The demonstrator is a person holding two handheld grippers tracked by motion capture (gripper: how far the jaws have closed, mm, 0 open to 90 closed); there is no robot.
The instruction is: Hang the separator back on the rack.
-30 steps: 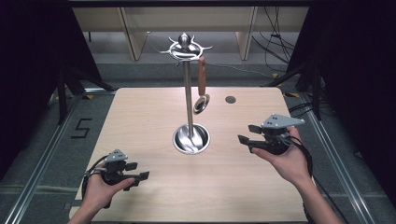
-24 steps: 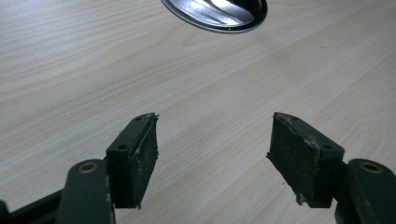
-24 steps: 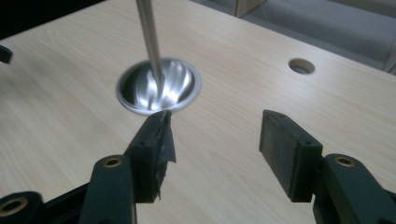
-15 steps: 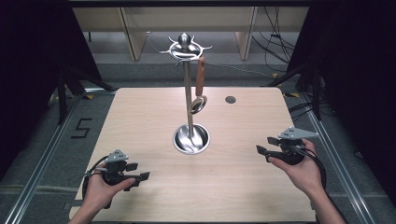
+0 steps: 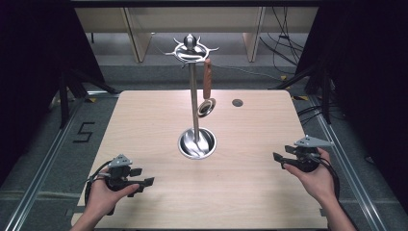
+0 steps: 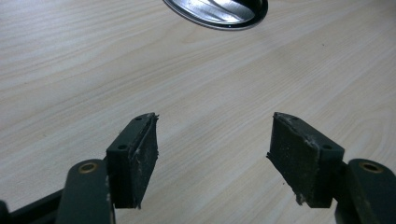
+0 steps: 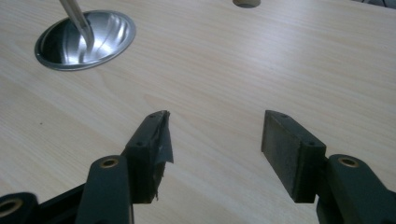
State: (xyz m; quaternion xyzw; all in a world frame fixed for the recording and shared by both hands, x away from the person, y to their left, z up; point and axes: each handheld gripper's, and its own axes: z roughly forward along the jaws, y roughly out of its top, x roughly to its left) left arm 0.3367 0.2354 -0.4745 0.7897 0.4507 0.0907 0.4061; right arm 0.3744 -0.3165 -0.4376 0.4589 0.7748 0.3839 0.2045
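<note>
Even overhead light is falling on the pale wooden surface (image 5: 144, 125), while the surroundings at both sides of the high view are sinking into near black. The steel base (image 5: 197, 143) at frame centre is throwing bright glare. In both gripper views the wood grain is showing sharply at mid-frame, while the black jaws at the bottom are looking soft and casting only faint shadows.
</note>
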